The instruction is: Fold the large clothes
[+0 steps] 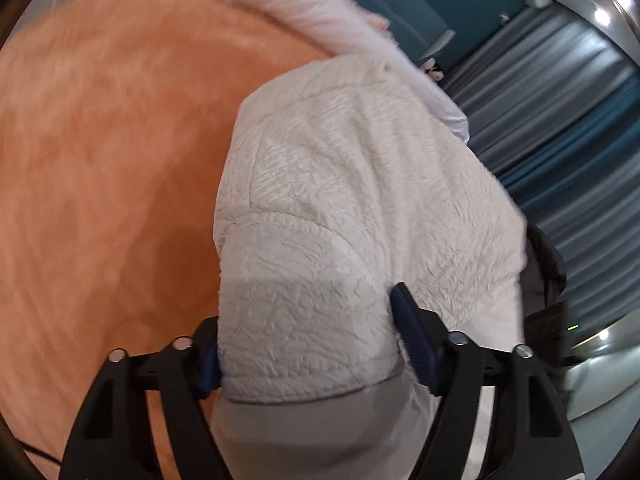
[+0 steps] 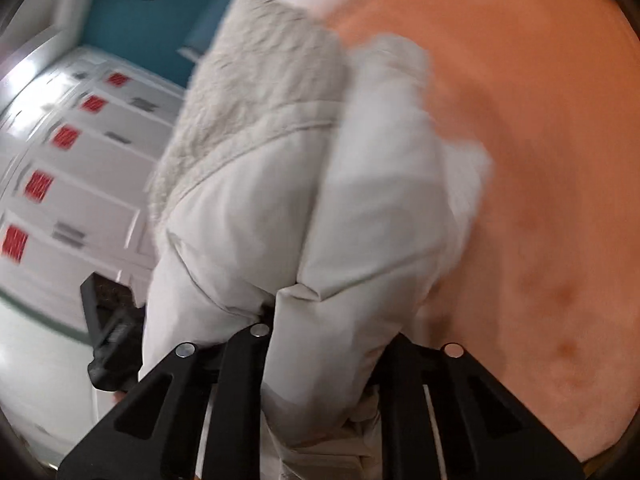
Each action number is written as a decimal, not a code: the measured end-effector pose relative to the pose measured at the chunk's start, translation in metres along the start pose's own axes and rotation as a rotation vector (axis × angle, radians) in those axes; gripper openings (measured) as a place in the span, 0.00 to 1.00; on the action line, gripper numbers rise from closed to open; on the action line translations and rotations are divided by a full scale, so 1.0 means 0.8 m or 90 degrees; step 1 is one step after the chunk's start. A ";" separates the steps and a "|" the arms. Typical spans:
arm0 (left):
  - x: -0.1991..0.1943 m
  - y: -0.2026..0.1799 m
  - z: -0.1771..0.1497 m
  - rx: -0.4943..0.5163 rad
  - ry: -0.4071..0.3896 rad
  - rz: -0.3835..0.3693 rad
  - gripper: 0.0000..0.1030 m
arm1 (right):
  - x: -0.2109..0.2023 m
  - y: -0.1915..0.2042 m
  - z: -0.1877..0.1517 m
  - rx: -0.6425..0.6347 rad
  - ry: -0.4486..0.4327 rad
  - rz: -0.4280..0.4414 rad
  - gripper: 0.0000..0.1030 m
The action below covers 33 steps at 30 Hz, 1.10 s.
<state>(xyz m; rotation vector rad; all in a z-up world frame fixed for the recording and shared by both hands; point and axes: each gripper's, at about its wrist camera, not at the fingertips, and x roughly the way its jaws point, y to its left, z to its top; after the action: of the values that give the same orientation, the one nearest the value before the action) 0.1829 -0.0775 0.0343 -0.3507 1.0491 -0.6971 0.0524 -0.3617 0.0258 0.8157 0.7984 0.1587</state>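
A white, crinkle-textured garment (image 1: pixel 360 200) lies bunched on an orange bed (image 1: pixel 100 180), close to its edge, with a white fleecy piece (image 1: pixel 304 4) beyond it.

The left claw (image 1: pixel 308 344) straddles a thick fold of the garment: 1 blue pad (image 1: pixel 408 332) lies against the cloth on one side and the other is half hidden behind the fold on the opposite side. The jaws stand fairly wide; the bundle fills the gap and looks held.

The right claw (image 2: pixel 324 340) has a smooth white fold, likely the lining, gathered between its jaws, which stand narrow. Its fingertips are buried in cloth, so I cannot tell whether they pinch it.

This reads as mid-fold: both claws are at the near end of the garment, and blur in the right view suggests motion. The next move likely calls for both claws to carry that end over the rest together, keeping the layers aligned, then lay it flat on the bed before letting go.
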 end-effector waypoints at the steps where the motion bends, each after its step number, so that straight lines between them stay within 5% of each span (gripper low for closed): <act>1: -0.010 -0.004 0.007 0.010 -0.022 0.002 0.62 | -0.005 0.021 0.004 -0.035 -0.015 -0.003 0.14; 6: -0.065 0.006 0.058 0.018 -0.145 0.003 0.59 | 0.013 0.108 0.050 -0.156 -0.073 0.026 0.14; 9: -0.073 0.026 0.099 0.026 -0.186 0.052 0.61 | 0.046 0.124 0.062 -0.171 -0.072 0.020 0.21; 12: -0.040 0.082 0.130 0.008 -0.161 0.145 0.70 | 0.131 0.082 0.088 -0.119 -0.009 -0.058 0.29; 14: -0.008 0.124 0.136 -0.027 -0.100 0.264 0.65 | 0.166 0.055 0.083 -0.087 0.034 -0.146 0.28; 15: -0.013 0.133 0.133 -0.033 -0.110 0.280 0.64 | 0.163 0.051 0.077 -0.084 0.031 -0.152 0.28; 17: -0.044 0.130 0.126 -0.028 -0.148 0.279 0.63 | 0.138 0.061 0.064 -0.103 -0.009 -0.138 0.29; 21: -0.089 0.083 0.111 0.038 -0.191 0.324 0.64 | 0.086 0.124 0.041 -0.240 -0.083 -0.194 0.25; 26: -0.072 0.050 0.100 0.097 -0.171 0.353 0.65 | 0.132 0.228 0.051 -0.344 -0.057 -0.156 0.12; 29: -0.027 0.060 0.096 0.086 -0.110 0.387 0.65 | 0.195 0.229 0.053 -0.355 -0.009 -0.192 0.07; 33: -0.011 0.073 0.080 0.082 -0.099 0.407 0.76 | 0.226 0.146 0.035 -0.308 0.033 -0.309 0.00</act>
<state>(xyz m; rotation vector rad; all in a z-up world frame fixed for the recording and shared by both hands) 0.2574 -0.0324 0.0369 0.0506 0.8930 -0.1559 0.2184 -0.2225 0.0157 0.1504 0.9359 -0.0621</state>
